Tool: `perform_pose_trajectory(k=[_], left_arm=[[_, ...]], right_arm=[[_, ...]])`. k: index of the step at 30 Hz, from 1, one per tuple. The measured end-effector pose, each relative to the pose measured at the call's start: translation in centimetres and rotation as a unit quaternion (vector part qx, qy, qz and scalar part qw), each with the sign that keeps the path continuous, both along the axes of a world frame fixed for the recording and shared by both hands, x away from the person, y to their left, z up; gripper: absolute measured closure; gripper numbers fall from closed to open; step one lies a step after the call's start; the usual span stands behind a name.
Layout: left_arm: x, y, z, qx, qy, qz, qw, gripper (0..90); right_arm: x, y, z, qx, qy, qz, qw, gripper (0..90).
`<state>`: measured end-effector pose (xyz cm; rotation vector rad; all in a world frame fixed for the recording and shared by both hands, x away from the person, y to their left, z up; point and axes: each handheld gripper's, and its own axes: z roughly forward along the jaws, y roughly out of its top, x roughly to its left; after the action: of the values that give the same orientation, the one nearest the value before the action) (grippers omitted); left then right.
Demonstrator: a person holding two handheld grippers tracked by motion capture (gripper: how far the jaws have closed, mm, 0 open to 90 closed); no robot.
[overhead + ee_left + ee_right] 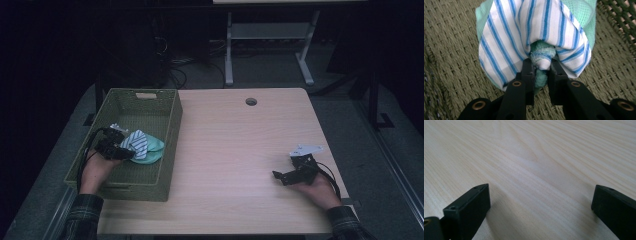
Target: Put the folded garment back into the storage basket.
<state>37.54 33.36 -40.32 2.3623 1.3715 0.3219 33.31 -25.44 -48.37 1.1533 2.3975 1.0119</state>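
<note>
High view: saw a pale wooden worktop (235, 150) with a green woven basket (170, 145) standing at its left edge, the near left corner of the basket just over the worktop's side. Found wide bare wood between the basket's right wall and the right gripper (282, 176), with nothing lying in the way. Noted a small round hole (251, 101) near the far edge, well apart from both hands. Inside the basket, saw the left gripper (127, 152) reaching in from the near side, its tip at a bundle of cloth: a white towel with blue stripes (137, 141) lying on a mint-green cloth (156, 147), close to the basket's right wall. Right hand (317, 190) rested near the worktop's right edge, close to the near right corner.

Left gripper view: looked down at the basket's woven floor (451, 45), open on both sides of the bundle, with the side wall rising at upper right. Jaws stood narrow, pinching a fold of the green cloth (541, 53) and the striped towel (511, 37) wrapped over it; pads pressed on the fabric from both sides.

Right gripper view: faced bare wood grain (536, 165). Jaws stood wide apart, nothing between them, low over the worktop.
</note>
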Motion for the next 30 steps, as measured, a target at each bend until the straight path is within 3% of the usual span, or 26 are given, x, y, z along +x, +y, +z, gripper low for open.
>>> perform_pose_trajectory(k=[3, 10, 17, 22, 30], left_arm=[[0.1, 0.1, -0.2, -0.001, 0.01, 0.006, 0.9999, 70.5], [0.2, 0.4, 0.0, -0.018, 0.003, 0.007, 0.9998, 46.9], [0.0, 0.7, 0.6, -0.053, -0.024, 0.01, 0.9983, 31.2], [-0.1, 0.8, 1.0, -0.058, -0.042, 0.011, 0.9974, 19.0], [-0.3, 0.1, 2.3, -0.083, -0.061, 0.013, 0.9946, 14.4]], right_arm=[[0.0, 0.0, 0.0, 0.0, 0.0, 0.0, 1.0, 1.7], [-0.1, 0.0, 0.0, 0.0, -0.001, -0.002, 1.0, 1.7], [-0.1, 0.0, 0.0, 0.0, -0.001, -0.002, 1.0, 1.7], [-0.1, 0.0, 0.0, 0.0, -0.001, -0.002, 1.0, 1.7], [-0.1, 0.0, 0.0, 0.0, -0.001, -0.002, 1.0, 1.7]])
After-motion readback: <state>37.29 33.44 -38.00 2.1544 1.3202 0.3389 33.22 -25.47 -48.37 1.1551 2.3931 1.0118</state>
